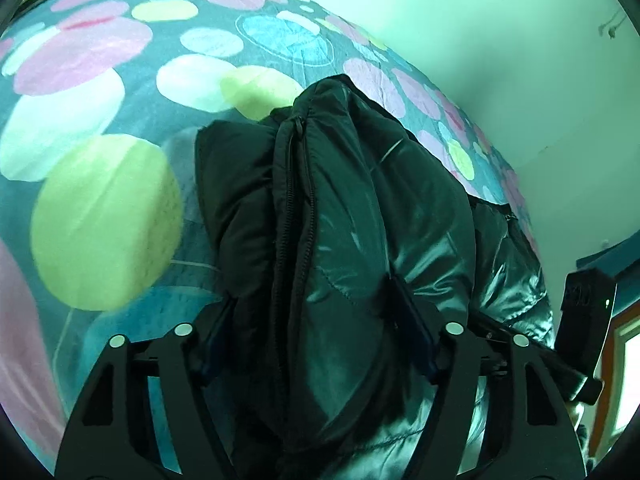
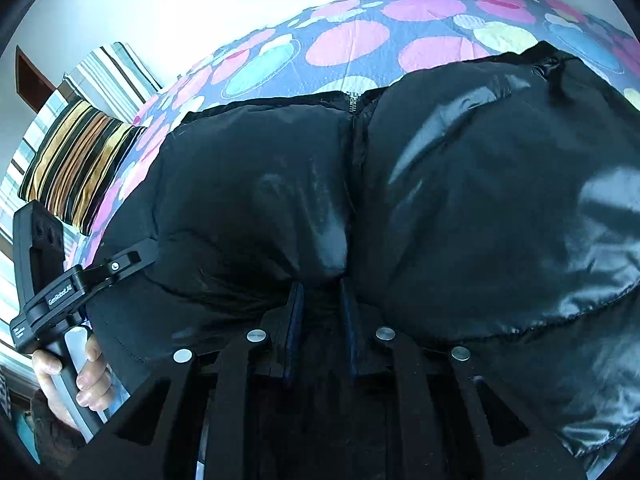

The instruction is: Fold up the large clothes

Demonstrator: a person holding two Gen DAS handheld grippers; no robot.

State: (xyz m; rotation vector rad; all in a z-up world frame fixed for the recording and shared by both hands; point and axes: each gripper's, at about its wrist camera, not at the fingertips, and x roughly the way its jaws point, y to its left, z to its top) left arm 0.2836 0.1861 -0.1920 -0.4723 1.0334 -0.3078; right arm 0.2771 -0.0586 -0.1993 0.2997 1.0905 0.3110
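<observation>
Left gripper [image 1: 316, 312] straddles a thick bunched fold of the black puffer jacket [image 1: 340, 208], and its dark pads press into the padding on both sides, so it is clamped on the garment. In the left wrist view the jacket rises away from the camera as a long bundle, its long axis running from the bottom of the frame up toward the far edge of the bed, with the zipper [image 1: 296, 184] following that same line along the left of the shiny panel. The bundle lies on the spotted bedsheet [image 1: 104, 216], whose large green, pink and white circles fill the left side. Part of the right gripper's body [image 1: 584, 320] shows at the right edge, cut off by the rim; its fingers are hidden behind the jacket. In the right wrist view the right gripper [image 2: 320, 300] has its two blue-edged pads nearly together, pinching a narrow pucker of fabric where two puffy quilted panels meet. Here the jacket spreads wide across the frame, with the zipper pull [image 2: 354, 102] at its far edge and the seam running straight back toward the gripper. A person's hand [image 2: 86, 380] grips the handle of the left gripper at the lower left, where its fingers disappear under the jacket's edge. A striped pillow [image 2: 76, 168] lies beyond, at the left end of the bed. The jacket's sleeves and hem cannot be made out.
</observation>
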